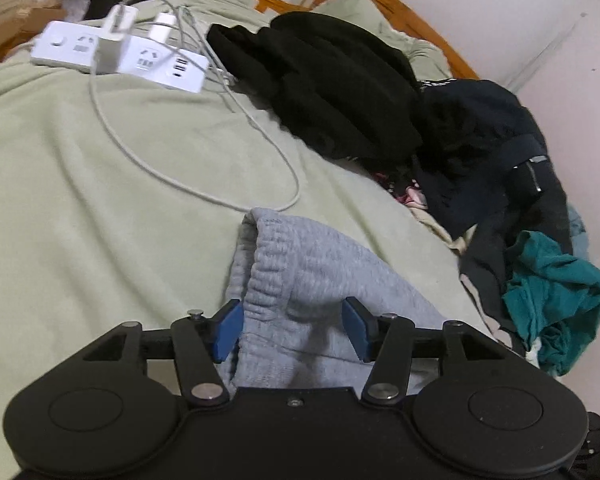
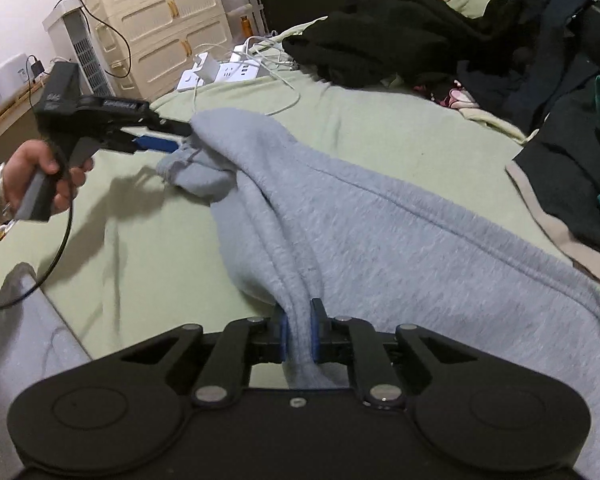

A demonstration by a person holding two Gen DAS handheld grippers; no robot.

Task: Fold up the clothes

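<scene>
Grey sweatshirt held between two grippers on the bed

Hands first: the left hand, wrapped round a pistol-style grip with a white sleeve at the wrist, holds the left gripper tilted downward over a ribbed cuff. Its blue pads stand apart with the grey fabric between them; the near pad touches the cuff edge, the far pad stands clear of it. The right gripper points more steeply down, its pads pressed close and pinching a bunched fold of the grey sweatshirt.

That garment is soft fleecy knit, lying spread across the pale green blanket, which is fuzzy and gently rumpled. Beyond it lies a heap of black clothes, thick and plush, with a crumpled teal cloth at its edge. A smooth white power strip trails looping white cables.
</scene>
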